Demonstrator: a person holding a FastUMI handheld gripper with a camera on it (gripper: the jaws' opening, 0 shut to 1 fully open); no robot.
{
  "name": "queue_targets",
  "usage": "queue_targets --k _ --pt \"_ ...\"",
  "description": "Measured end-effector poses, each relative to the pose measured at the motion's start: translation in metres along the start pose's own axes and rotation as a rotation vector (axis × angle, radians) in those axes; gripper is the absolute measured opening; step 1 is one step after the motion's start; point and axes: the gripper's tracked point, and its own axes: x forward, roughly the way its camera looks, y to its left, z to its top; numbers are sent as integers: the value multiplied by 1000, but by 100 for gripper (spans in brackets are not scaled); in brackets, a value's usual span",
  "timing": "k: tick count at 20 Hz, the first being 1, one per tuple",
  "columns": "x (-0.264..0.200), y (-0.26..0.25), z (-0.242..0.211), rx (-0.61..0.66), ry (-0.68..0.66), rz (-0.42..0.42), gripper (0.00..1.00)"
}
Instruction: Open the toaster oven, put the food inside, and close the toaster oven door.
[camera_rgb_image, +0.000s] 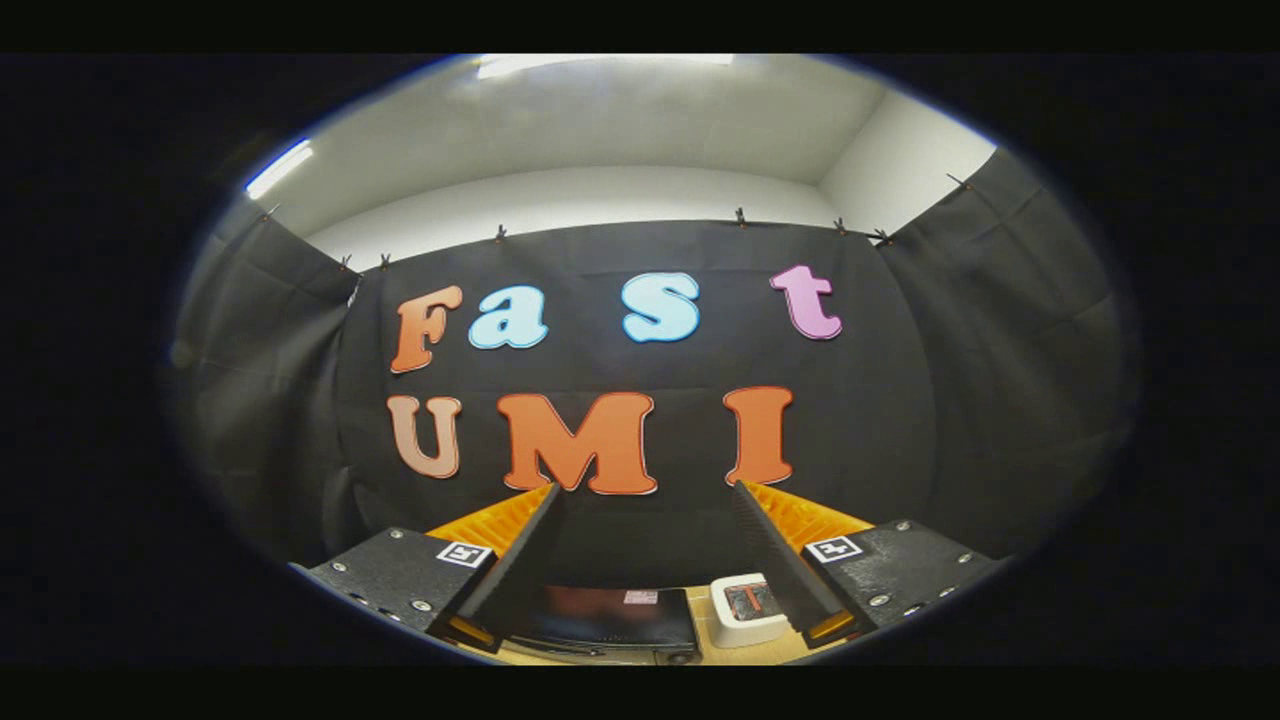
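at the lower middle of the frame the claw (645, 505) stands wide and empty, the dark toaster oven (600, 620) low between its fingers and the white food tray (745, 610) at lower right, so opening comes first: drop toward the door.

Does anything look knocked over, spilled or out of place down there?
Nothing stands out. The toaster oven sits level on the table, a small white tray beside it. The gripper is open, raised above both.
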Motion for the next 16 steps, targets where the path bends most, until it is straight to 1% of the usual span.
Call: queue_targets --k 4,6,11,16 --pt "1 7 -18 -1 31 16 98" --pt "2 14 -34 -2 59 28 98" --pt "3 40 -95 46 186 73 98" --pt "7 66 -162 59 302 98 98"
